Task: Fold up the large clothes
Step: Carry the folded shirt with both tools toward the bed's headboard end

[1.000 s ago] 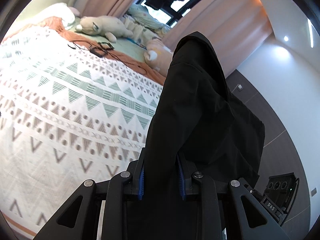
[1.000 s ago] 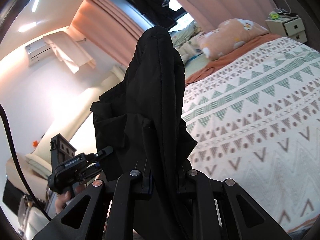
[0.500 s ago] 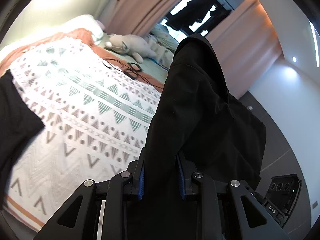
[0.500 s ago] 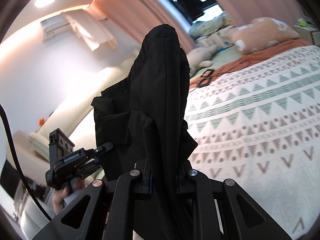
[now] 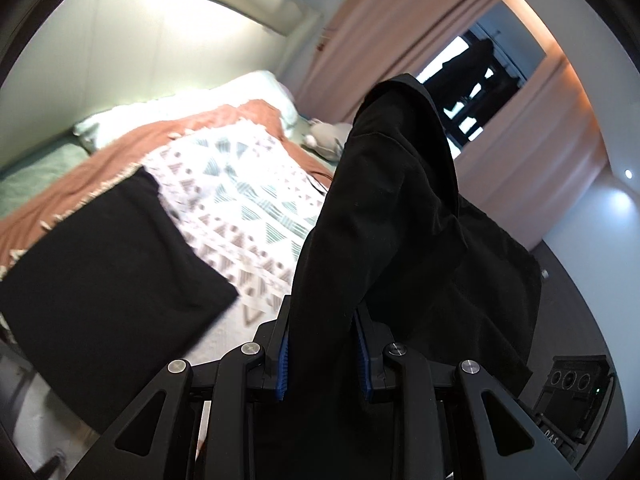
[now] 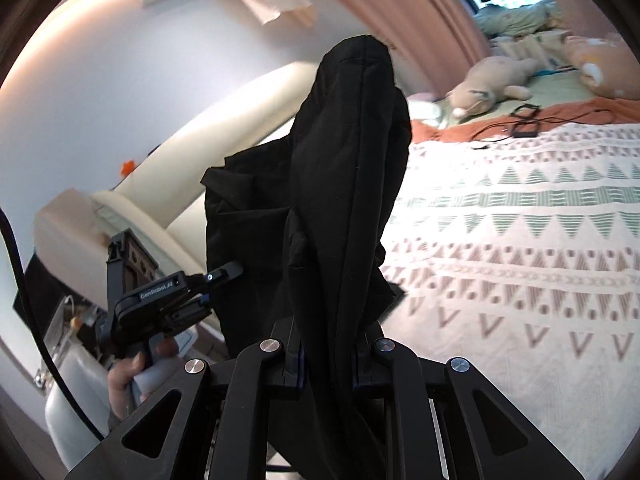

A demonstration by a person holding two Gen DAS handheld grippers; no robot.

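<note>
A black garment (image 5: 392, 216) hangs bunched between both tongs above the bed (image 6: 520, 240), the left gripper (image 5: 322, 354) and right gripper (image 6: 326, 360) each clenched on its cloth.

Left gripper (image 5: 322, 354) and right gripper (image 6: 326, 354) each clamp black cloth (image 5: 380, 216), pointing slightly downward; a hand (image 6: 128, 376) grips the left one's handle

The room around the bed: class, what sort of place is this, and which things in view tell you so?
Most likely a home bedroom: a made bed with a patterned blanket, a plush toy lying near the window, and long pink curtains.
</note>
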